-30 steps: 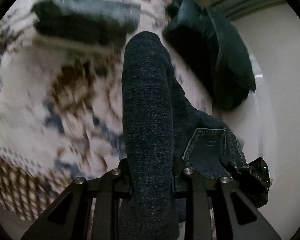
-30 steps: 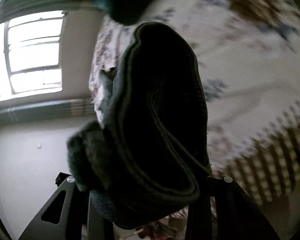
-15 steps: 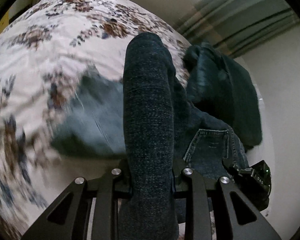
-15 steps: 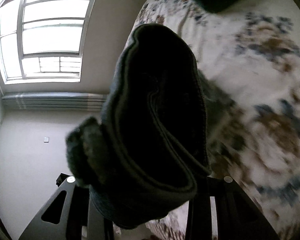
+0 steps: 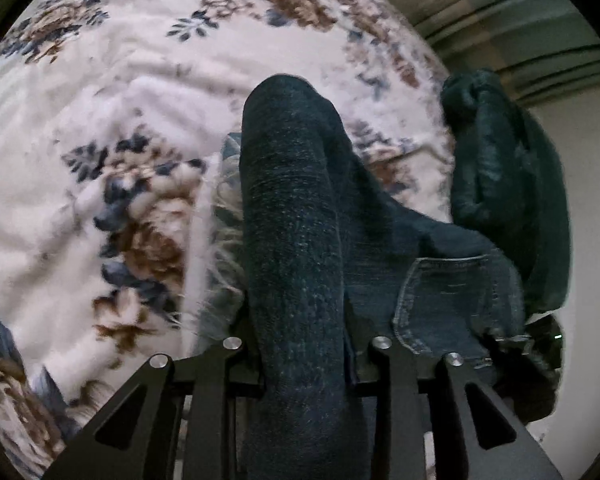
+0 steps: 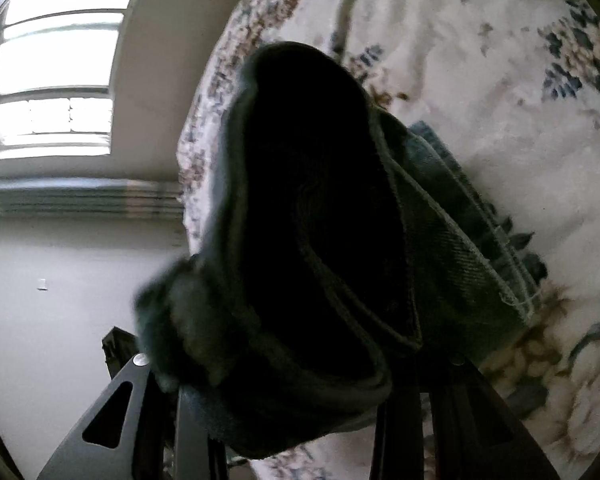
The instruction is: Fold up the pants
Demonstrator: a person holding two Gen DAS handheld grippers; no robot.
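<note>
Dark blue folded pants [image 5: 292,240] bulge up between the jaws of my left gripper [image 5: 300,332], which are opening while the denim still fills the gap. A back pocket [image 5: 452,300] shows to the right. In the right wrist view the same pants [image 6: 312,220], with a fuzzy lining [image 6: 172,312], fill my right gripper [image 6: 300,364]. Its jaws are opening too, with cloth still between them. Both sets of fingertips are hidden by fabric. The pants hang low over a lighter pair of jeans [image 6: 460,220] lying on the bed.
A floral bedspread [image 5: 100,120] stretches under and beyond both grippers. The lighter jeans' frayed hem [image 5: 224,216] peeks out left of the held fold. A bright window [image 6: 52,80] and a pale wall [image 6: 60,280] lie past the bed's edge.
Both grippers carried the pants across the bed and lower. The lighter folded jeans, far off a second ago, now lie right beneath the held fold.
</note>
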